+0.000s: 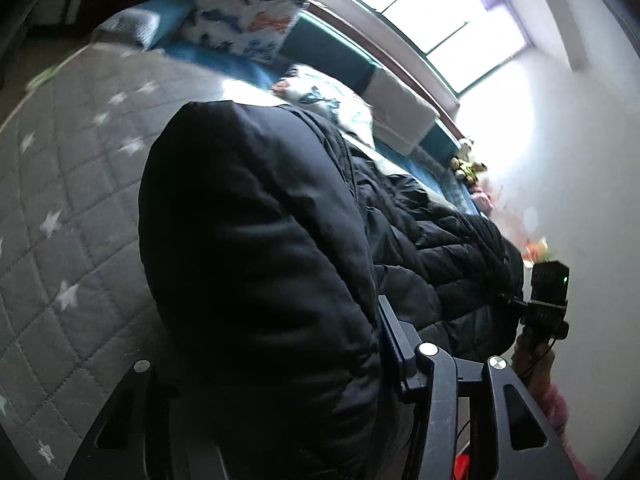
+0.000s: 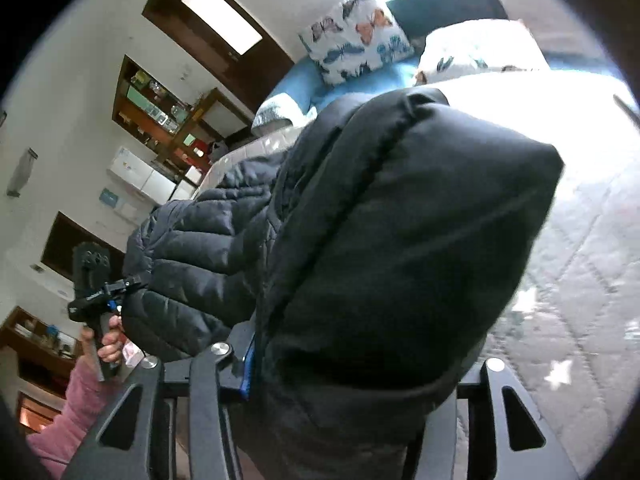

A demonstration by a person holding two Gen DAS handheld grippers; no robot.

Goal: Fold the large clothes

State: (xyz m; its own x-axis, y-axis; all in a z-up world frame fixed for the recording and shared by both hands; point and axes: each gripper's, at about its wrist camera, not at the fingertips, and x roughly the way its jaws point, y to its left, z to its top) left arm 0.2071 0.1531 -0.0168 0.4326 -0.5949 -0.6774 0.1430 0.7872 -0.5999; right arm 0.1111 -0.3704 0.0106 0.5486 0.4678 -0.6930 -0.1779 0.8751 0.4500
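A black puffer jacket fills the middle of the left wrist view, raised off the bed. My left gripper is shut on a thick padded fold of it; one blue-padded finger shows and the other is hidden behind the fabric. In the right wrist view the same jacket bulges between the jaws of my right gripper, which is shut on it beside a blue pad. Each view shows the other gripper at the jacket's far edge: the right gripper and the left gripper, each held by a hand in a pink sleeve.
A grey quilted bedcover with white stars lies under the jacket and reaches right. Butterfly pillows lean at the head of the bed under a bright window. Soft toys sit by the wall. Wooden shelves stand further off.
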